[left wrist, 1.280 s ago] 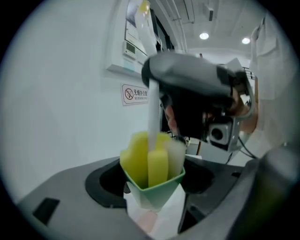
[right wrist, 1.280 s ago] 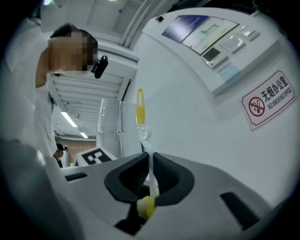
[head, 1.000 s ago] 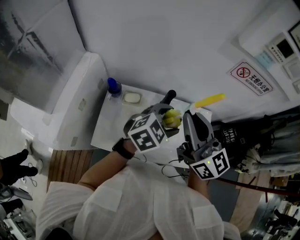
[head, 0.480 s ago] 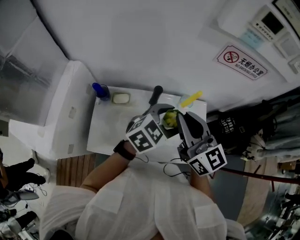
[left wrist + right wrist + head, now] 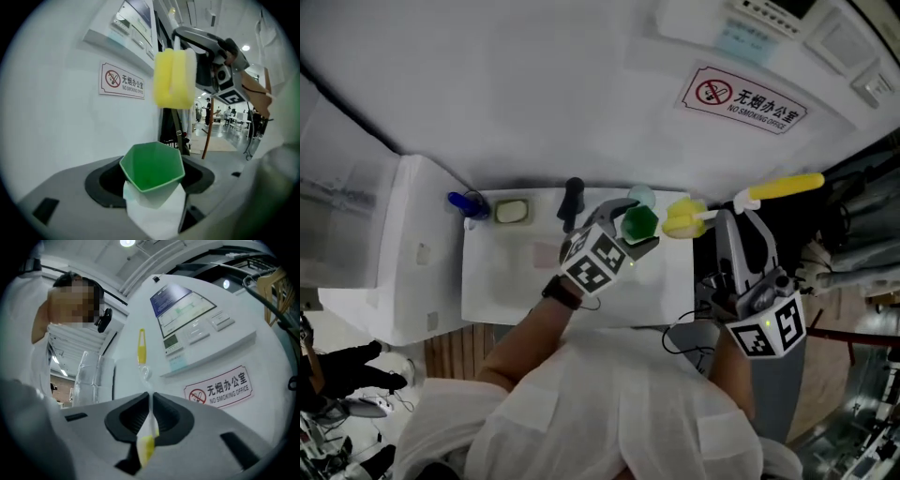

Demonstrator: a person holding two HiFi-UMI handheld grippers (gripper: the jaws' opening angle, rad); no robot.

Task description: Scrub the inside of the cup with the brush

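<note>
A green six-sided cup (image 5: 638,223) with a white lower half sits between the jaws of my left gripper (image 5: 628,225), which is shut on it above the white table (image 5: 516,281). In the left gripper view the cup (image 5: 152,168) opens toward the camera and looks empty. The brush's yellow sponge head (image 5: 682,217) hangs just right of the cup, outside it; it also shows above the cup as the sponge head (image 5: 174,78). My right gripper (image 5: 735,221) is shut on the brush shaft (image 5: 149,423), and the yellow handle (image 5: 783,187) sticks out to the right.
At the table's back edge stand a blue bottle (image 5: 467,202), a small pale dish (image 5: 512,210) and a black upright object (image 5: 573,202). A white wall with a no-smoking sign (image 5: 742,98) rises behind. A white cabinet (image 5: 384,253) flanks the table's left.
The sponge head was inside the cup; now it is out and to the right. My right gripper has swung right with the brush. The left gripper has shifted with the cup.
</note>
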